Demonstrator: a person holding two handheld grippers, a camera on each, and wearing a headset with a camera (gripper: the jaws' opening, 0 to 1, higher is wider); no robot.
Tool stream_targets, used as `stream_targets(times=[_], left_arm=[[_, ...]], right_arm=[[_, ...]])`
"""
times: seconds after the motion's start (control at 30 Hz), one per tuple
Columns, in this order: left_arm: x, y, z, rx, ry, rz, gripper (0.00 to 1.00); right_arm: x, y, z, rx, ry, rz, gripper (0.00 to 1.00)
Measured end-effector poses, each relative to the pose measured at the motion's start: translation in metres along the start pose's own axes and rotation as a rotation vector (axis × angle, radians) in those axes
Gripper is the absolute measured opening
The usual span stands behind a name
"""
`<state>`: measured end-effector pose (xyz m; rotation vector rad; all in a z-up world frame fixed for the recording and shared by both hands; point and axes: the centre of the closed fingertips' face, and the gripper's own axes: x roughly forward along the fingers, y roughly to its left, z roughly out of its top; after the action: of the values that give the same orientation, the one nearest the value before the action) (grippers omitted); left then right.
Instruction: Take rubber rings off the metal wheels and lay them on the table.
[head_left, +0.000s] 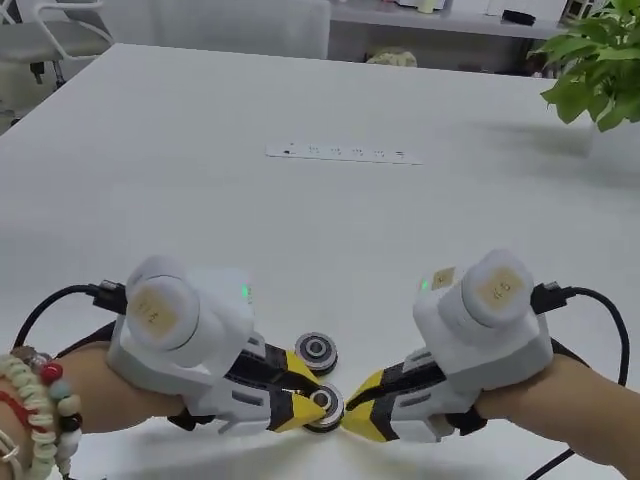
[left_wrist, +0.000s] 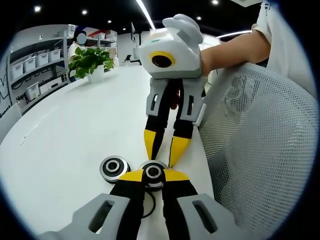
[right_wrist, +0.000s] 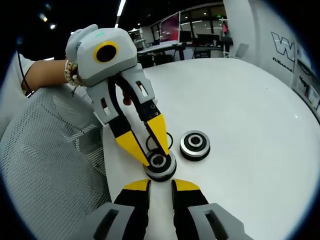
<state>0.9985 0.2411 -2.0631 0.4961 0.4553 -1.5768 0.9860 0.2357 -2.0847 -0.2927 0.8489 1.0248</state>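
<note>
Two metal wheels with black rubber rims lie near the white table's (head_left: 300, 230) front edge. My left gripper (head_left: 310, 405) (left_wrist: 153, 175) is shut on the nearer wheel (head_left: 326, 404) (left_wrist: 152, 172) (right_wrist: 160, 166), with a yellow tip on each side of it. Opposite it, my right gripper (head_left: 352, 412) (right_wrist: 161, 184) has its jaws a narrow gap apart, its tips at that wheel's edge with nothing between them. The second wheel (head_left: 316, 350) (left_wrist: 114, 167) (right_wrist: 195, 145) lies free beside it. A thin loose rubber ring (right_wrist: 171, 140) lies on the table under the left gripper's fingers.
A flat white power strip (head_left: 345, 154) lies across the table's middle. A potted plant (head_left: 595, 65) stands at the far right corner. A grey mesh chair (left_wrist: 260, 150) is right behind the table's near edge, and office chairs (head_left: 60, 30) stand beyond the far side.
</note>
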Motion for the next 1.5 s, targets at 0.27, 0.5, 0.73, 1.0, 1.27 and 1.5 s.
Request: stream_targets(times=[0.27,0.5,0.73,1.0,1.27,1.5], left_arm=[[0.000,0.000,0.000,-0.011,-0.006,0.003,0.07],[0.000,0.000,0.000,-0.010,-0.008,0.002,0.08],[-0.001,0.001,0.000,-0.014,-0.008,0.003,0.07],[0.000,0.001,0.000,-0.012,-0.010,0.005,0.07],[-0.001,0.001,0.001,-0.010,-0.007,0.007,0.07],[-0.001,0.001,0.001,-0.010,-0.007,0.006,0.07]], right_arm=[[0.006,0.001,0.010,-0.034,-0.046,-0.023,0.23],[0.002,0.000,0.010,-0.031,-0.049,-0.016,0.21],[-0.002,-0.012,0.002,-0.084,-0.009,-0.074,0.00],[0.001,-0.007,0.004,0.019,-0.014,-0.045,0.00],[-0.005,-0.012,0.006,0.186,-0.047,-0.049,0.00],[-0.007,-0.012,0.006,0.289,-0.085,-0.016,0.00]])
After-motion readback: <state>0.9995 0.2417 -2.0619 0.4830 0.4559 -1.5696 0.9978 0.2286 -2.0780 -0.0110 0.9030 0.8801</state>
